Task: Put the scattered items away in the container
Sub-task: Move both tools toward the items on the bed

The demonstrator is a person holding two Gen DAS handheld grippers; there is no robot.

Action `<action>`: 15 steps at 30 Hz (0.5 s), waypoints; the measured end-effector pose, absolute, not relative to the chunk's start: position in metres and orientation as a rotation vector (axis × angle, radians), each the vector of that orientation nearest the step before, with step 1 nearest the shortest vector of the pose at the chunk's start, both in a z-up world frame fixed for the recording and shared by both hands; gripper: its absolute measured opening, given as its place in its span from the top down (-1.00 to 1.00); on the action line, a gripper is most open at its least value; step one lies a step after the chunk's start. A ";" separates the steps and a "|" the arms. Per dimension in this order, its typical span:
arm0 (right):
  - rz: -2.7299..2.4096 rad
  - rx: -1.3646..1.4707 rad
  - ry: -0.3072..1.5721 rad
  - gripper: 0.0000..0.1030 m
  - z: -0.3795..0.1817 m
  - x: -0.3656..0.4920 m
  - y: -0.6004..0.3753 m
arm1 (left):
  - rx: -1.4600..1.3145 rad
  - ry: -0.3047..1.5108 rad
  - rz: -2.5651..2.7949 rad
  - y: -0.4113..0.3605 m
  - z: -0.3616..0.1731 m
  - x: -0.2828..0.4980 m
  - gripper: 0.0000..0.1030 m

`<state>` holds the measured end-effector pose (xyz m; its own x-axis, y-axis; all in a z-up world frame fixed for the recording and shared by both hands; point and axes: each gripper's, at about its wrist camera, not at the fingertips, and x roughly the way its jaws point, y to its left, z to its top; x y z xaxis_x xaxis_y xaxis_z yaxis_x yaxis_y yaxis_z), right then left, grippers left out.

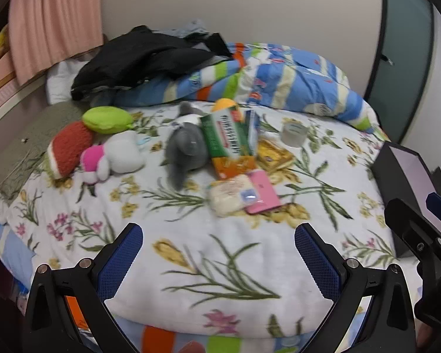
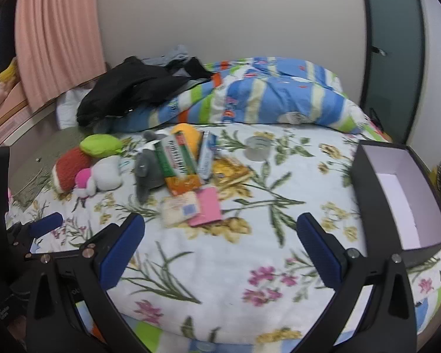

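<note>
A: Where's the box?

B: The black box [image 2: 402,203] sits at the bed's right edge, open side up, nothing in it that shows.

A: And the clutter?

B: Mid-bed on the floral blanket [image 2: 220,264]: a grey plush [image 1: 185,147], a green carton [image 1: 225,133], a pink card [image 1: 263,195], with a tape roll [image 1: 292,133] nearer the striped quilt [image 1: 279,76].

A: Grippers?

B: The left gripper [image 1: 219,261] and the right gripper [image 2: 220,250] are both spread wide, holding nothing, above bare blanket along the near edge.

Fuzzy cloth blanket [image 1: 220,264] — matt (floral) — under glossy-wrapped packet [image 1: 230,195].
</note>
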<state>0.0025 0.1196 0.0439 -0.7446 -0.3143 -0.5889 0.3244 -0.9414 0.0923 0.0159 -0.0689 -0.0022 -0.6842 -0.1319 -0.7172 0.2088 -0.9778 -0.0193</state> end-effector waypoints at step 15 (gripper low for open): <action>-2.556 0.919 0.128 -1.00 0.041 -0.005 0.038 | 1.142 0.162 -2.673 -0.128 -0.009 0.015 -1.00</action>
<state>-0.0053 0.0384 0.0412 -0.6939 -0.3547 -0.6267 0.4156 -0.9080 0.0537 0.0149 -0.1278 -0.0092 -0.6701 -0.1667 -0.7234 0.2530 -0.9674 -0.0114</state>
